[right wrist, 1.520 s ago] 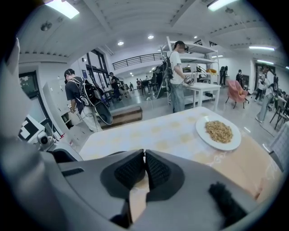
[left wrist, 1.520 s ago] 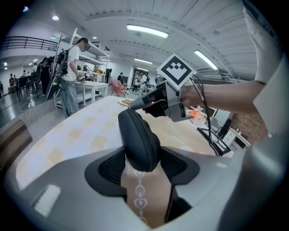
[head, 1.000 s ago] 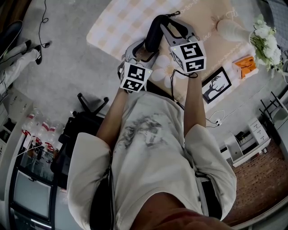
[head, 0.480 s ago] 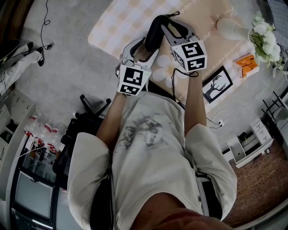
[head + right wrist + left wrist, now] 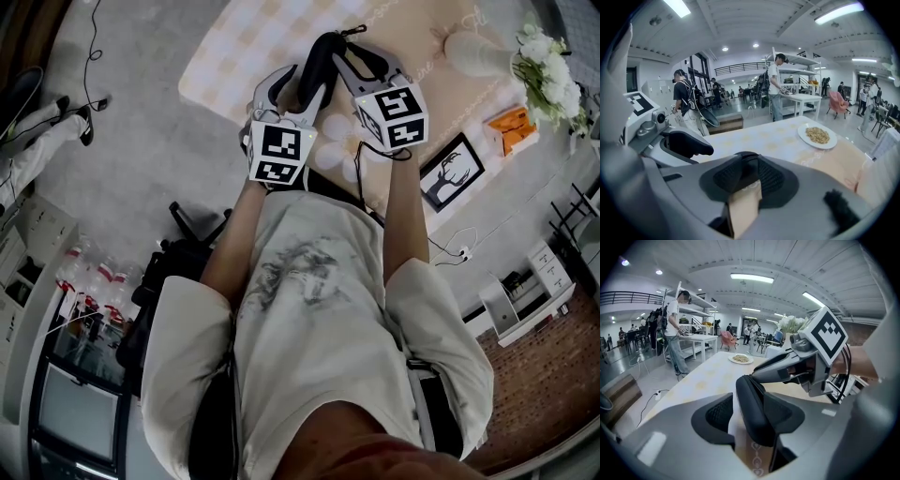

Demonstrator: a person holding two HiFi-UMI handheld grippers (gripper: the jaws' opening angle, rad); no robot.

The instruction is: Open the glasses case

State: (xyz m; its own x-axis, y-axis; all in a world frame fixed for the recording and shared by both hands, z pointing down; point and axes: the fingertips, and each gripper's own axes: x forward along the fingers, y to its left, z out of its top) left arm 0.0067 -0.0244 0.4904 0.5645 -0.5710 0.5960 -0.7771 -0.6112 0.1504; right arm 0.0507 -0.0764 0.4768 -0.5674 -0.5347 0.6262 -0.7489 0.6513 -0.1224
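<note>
Since a second ago the left gripper (image 5: 289, 92) has climbed a little toward the far side of the table, drawing in beside the right gripper (image 5: 339, 54), and its jaws have just been narrowing. The glasses case (image 5: 317, 70), a dark rounded shell, hangs above the checked tablecloth (image 5: 234, 47), standing roughly on end between the two tools. No seam shows parted in any view, so I judge the lid still closed: the case is picked up and presented, but the opening itself is not yet done.

In the left gripper view the case leans against the right-hand pad, while a pale strip of cloth shows between it and the other pad, so this gripper brackets the case at middling width without clamping it. The right gripper's narrow fingers pinch the case's upper end, its tips meeting the shell. What remains, as I read it, is for the left jaws to seat firmly and the two grips to pry lid from base.

Farther right stand a vase of white flowers (image 5: 544, 66) and a framed picture (image 5: 450, 173)
</note>
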